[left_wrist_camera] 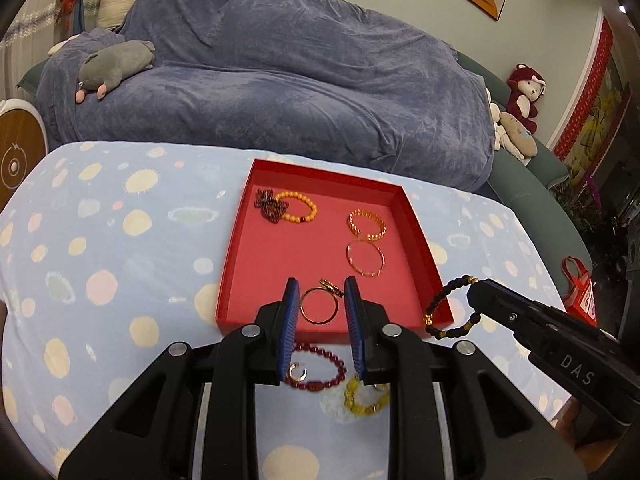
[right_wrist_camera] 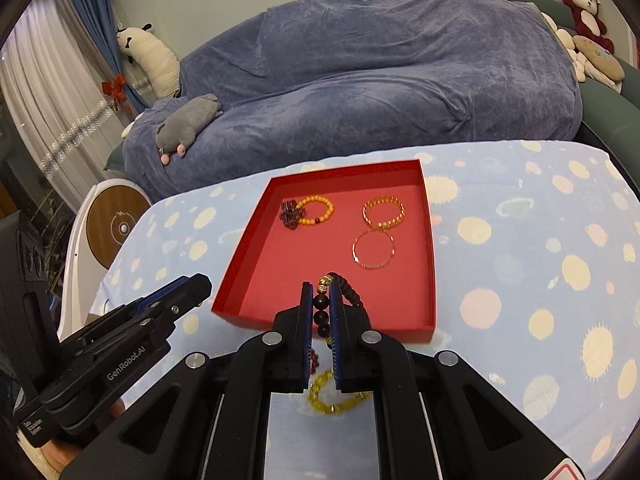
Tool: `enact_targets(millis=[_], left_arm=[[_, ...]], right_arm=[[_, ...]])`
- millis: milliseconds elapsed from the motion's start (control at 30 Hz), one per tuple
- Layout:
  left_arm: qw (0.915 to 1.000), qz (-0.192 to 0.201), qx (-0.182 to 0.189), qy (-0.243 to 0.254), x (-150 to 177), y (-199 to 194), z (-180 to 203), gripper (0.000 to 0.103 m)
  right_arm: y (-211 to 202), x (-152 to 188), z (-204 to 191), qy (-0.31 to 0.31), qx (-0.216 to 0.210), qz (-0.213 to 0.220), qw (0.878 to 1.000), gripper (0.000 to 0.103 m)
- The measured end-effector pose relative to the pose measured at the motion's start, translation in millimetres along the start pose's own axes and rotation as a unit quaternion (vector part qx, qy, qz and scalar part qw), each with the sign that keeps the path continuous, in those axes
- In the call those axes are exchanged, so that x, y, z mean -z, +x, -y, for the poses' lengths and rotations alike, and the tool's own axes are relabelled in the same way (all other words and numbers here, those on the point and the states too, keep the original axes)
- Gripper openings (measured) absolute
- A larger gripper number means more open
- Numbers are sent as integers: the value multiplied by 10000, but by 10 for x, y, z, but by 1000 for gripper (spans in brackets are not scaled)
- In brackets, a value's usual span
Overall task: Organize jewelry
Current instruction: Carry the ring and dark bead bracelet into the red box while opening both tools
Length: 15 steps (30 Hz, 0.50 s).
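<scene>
Pinching dark bead bracelet point(right_wrist_camera: 322, 312) in R tongs point(right_wrist_camera: 321, 292) over red tray point(right_wrist_camera: 428, 216); L tongs point(left_wrist_camera: 320, 296) grip gold ring point(left_wrist_camera: 319, 305).

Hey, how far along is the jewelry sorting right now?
Done: four pieces lie in the red tray. In hand: the left gripper holds a gold bangle, the right gripper a dark bead bracelet. Left: a red bead bracelet, a yellow bead bracelet and a small silver ring on the cloth.

Each black hand-held gripper point(left_wrist_camera: 322, 286) has blue ribbed pads point(left_wrist_camera: 289, 328) and silver screws.
</scene>
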<state>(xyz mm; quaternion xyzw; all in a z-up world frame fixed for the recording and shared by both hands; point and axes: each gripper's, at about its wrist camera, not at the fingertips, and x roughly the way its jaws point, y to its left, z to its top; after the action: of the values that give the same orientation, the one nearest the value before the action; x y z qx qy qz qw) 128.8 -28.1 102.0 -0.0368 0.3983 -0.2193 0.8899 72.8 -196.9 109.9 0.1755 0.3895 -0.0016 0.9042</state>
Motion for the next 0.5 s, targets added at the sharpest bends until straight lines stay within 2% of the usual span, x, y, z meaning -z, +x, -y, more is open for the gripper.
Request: enact_targets(millis=[100,233,500], left_arm=[[10000,12,-23,-15,-167,188,-15,23],[9999,-98,-81,20,-275,468,-34,23],[9980,-607,-184,1,-136,982,-134,23]], right_arm=[[186,-165,7,64,-70,41,9999,8],[503,-234,83,341,-245,-162,9990,8],[1037,-51,245,332,29,-753,9966,8]])
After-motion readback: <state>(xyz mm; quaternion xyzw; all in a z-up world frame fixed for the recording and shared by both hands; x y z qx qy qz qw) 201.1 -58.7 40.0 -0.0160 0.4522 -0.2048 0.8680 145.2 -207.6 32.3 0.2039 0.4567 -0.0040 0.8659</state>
